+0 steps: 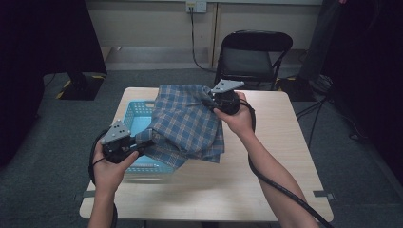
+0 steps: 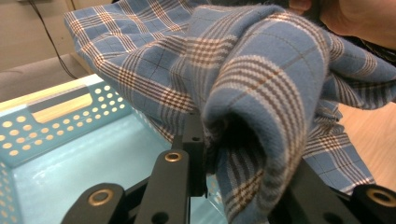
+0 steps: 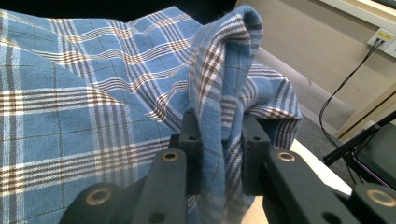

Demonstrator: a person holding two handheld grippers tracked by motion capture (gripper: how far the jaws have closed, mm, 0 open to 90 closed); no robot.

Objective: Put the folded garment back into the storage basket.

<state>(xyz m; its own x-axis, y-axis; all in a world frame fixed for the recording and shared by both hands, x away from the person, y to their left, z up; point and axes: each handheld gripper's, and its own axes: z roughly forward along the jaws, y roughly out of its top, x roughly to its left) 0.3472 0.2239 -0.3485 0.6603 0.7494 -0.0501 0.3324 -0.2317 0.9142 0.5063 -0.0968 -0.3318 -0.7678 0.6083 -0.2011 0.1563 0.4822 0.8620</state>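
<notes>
A blue plaid cloth (image 1: 185,124), soft and woven, hangs bunched over a perforated light-blue plastic basket (image 1: 138,116). The left gripper (image 1: 142,137) and the right gripper (image 1: 209,102) each have their jaws closed on a fold of it. The pale wood-grain bench (image 1: 266,161) stands on grey carpet, with a black folding chair (image 1: 254,54) beyond.

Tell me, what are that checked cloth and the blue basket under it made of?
The plaid cloth looks like soft woven fabric, perhaps brushed cotton or flannel: its weave shows, the surface is matte and slightly fuzzy, and it folds limply. The basket looks like moulded plastic: smooth, faintly glossy light blue walls with rows of punched round holes.
</notes>
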